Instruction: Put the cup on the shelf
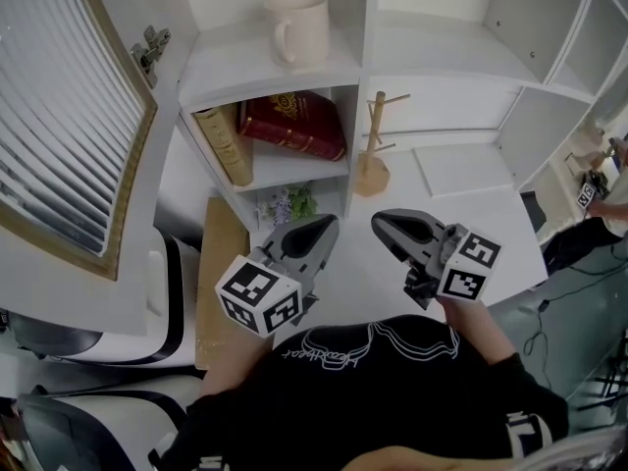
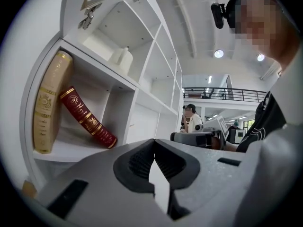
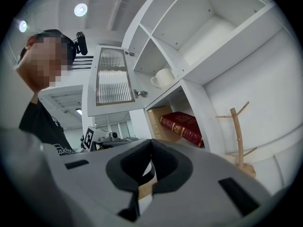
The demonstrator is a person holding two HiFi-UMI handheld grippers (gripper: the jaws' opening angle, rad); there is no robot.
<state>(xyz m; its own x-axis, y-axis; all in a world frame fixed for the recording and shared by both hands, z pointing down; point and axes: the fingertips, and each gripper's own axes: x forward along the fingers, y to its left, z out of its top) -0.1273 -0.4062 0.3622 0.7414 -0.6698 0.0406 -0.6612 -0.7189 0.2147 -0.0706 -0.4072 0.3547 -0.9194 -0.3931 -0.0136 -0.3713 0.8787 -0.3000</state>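
1. Cup (image 1: 299, 29): cream, upright, with its handle turned toward the open door. It stands alone in the upper left compartment of the shelf unit (image 1: 358, 67), well apart from both grippers. The right gripper view shows it in the same place (image 3: 164, 78).
2. Nearest the head camera is the person's black shirt (image 1: 392, 391). Its white script print is too warped to read.
3. The left gripper (image 1: 324, 226) points level at the shelf unit. In its own view the jaws are pressed together with nothing between them (image 2: 154, 143). Its marker cube (image 1: 258, 295) carries black-and-white square patterns and no letters.
4. The right gripper (image 1: 381, 222) sits just beside the left one over the white worktop (image 1: 510, 226). Its jaws also meet at the tips and hold nothing (image 3: 150, 143). Its marker cube (image 1: 469, 268) has the same kind of pattern.
5. Beyond the grippers, a wooden mug tree (image 1: 373, 155) stands bare on the worktop beside the shelf unit's upright. A flat white panel (image 1: 461, 170) lies to its right.
6. A small plant (image 1: 289, 204) with purple flowers sits in the lowest compartment.
7. The compartment under the cup holds a tan book (image 1: 228, 143) and a red book (image 1: 294, 126) that leans. Both have gold tooling, but the spine lettering cannot be read.
8. A ribbed-glass door (image 1: 69, 116) stands swung open at the left.
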